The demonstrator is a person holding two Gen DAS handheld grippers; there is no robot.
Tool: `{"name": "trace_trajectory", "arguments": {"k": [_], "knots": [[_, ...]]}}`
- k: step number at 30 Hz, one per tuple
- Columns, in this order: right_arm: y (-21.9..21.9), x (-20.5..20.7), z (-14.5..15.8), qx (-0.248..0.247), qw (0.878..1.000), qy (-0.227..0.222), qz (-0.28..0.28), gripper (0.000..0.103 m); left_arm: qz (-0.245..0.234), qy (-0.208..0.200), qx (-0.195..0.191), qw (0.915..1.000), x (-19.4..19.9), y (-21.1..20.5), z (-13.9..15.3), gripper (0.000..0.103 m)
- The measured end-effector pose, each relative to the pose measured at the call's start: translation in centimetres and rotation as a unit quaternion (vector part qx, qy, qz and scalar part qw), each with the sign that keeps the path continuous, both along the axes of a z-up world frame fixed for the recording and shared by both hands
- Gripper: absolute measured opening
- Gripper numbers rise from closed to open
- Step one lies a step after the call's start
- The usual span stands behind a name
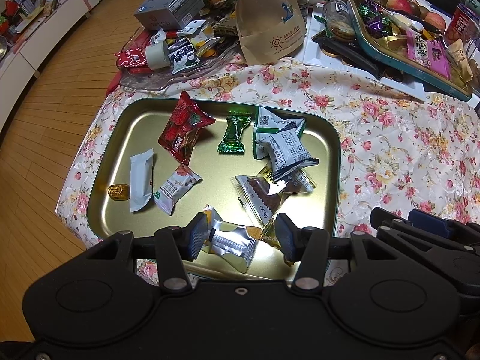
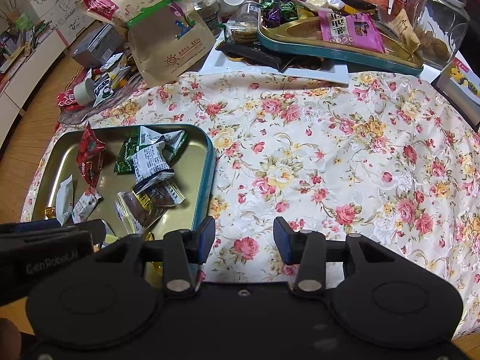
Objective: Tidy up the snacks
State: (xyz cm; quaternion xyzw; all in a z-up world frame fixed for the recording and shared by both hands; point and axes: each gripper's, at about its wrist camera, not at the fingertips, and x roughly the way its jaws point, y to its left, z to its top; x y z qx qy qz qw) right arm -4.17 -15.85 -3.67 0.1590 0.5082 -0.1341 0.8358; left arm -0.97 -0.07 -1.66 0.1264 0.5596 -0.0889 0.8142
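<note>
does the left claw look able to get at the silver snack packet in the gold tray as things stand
Probably yes. The left claw hangs open right over the silver packet at the gold tray's near edge, pads on either side, with nothing lying on top of it.

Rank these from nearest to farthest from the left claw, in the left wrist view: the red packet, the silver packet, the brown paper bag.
1. Silver packet: between the left claw fingers, near tray edge.
2. Red packet: tray's far left part.
3. Brown paper bag: beyond the tray, on the table.

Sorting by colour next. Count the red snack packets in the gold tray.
1: the red packet leans at the far left of the gold tray. Another could be hidden under the pile of wrappers.
</note>
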Motion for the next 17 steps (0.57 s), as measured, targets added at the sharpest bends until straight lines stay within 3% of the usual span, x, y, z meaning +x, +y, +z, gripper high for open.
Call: {"name": "trace_trajectory", "arguments": {"k": [17], "knots": [[-0.02, -0.01, -0.24, 0.002, 1.0, 0.001, -0.002, 0.046, -0.008, 0.006, -0.005, 0.9999, -0.12, -0.31, -0.1, 0.057]]}}
